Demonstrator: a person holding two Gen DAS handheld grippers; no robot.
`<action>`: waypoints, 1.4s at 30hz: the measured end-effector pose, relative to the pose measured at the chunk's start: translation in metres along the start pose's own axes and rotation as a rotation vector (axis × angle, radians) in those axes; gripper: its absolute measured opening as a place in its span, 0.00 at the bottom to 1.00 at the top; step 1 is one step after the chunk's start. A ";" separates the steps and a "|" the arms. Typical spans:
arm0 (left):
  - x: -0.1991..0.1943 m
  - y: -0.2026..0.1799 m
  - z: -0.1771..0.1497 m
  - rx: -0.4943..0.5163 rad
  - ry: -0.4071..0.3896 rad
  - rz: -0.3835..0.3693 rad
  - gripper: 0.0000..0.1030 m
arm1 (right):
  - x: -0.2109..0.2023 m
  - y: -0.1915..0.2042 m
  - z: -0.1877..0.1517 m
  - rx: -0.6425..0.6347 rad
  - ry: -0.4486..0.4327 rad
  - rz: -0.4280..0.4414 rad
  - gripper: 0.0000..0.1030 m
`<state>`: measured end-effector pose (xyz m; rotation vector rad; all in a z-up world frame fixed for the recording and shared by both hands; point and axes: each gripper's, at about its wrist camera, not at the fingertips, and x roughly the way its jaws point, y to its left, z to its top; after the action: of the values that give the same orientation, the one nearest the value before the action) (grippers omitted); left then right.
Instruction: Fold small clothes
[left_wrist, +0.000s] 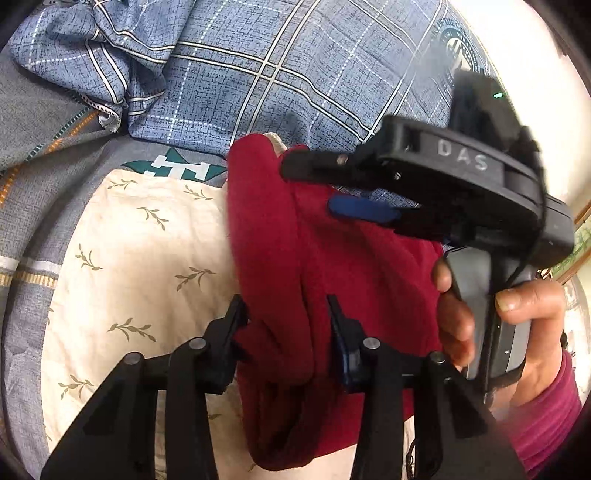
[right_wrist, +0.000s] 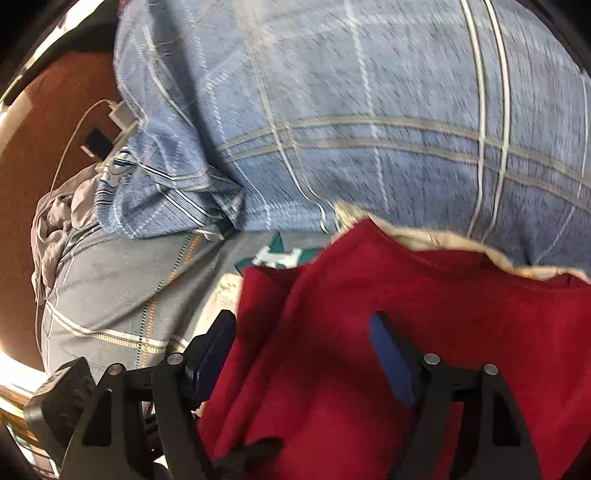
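Observation:
A small dark red garment (left_wrist: 295, 280) is bunched up over a cream leaf-print cloth (left_wrist: 140, 258) on the bed. My left gripper (left_wrist: 288, 314) has its jaws apart with a thick fold of the red fabric between them. My right gripper (left_wrist: 314, 184) reaches in from the right, held by a hand (left_wrist: 517, 325), jaws apart over the garment's upper edge. In the right wrist view the red garment (right_wrist: 369, 332) fills the space between my right gripper's (right_wrist: 306, 332) spread fingers. A cream lining edge (right_wrist: 443, 240) shows along its far side.
A blue plaid pillow (left_wrist: 277, 74) lies behind the garment, also large in the right wrist view (right_wrist: 369, 110). A grey striped bedsheet (left_wrist: 44, 122) with a green emblem (left_wrist: 177, 166) is underneath. A charger and cable (right_wrist: 114, 122) sit by the brown headboard (right_wrist: 37, 147).

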<state>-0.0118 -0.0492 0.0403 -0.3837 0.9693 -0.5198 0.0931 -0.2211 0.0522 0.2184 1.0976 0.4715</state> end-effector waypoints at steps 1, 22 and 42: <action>-0.001 -0.001 -0.001 0.001 -0.001 0.002 0.38 | 0.004 -0.005 0.000 0.027 0.028 0.013 0.75; -0.014 -0.016 -0.006 0.058 -0.015 0.057 0.39 | 0.058 0.037 0.004 -0.139 0.184 -0.161 0.77; 0.027 -0.003 0.000 0.033 0.027 0.088 0.70 | 0.047 0.027 -0.001 -0.162 0.102 -0.203 0.47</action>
<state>0.0000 -0.0667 0.0237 -0.3037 0.9976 -0.4612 0.1027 -0.1748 0.0246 -0.0604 1.1608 0.3901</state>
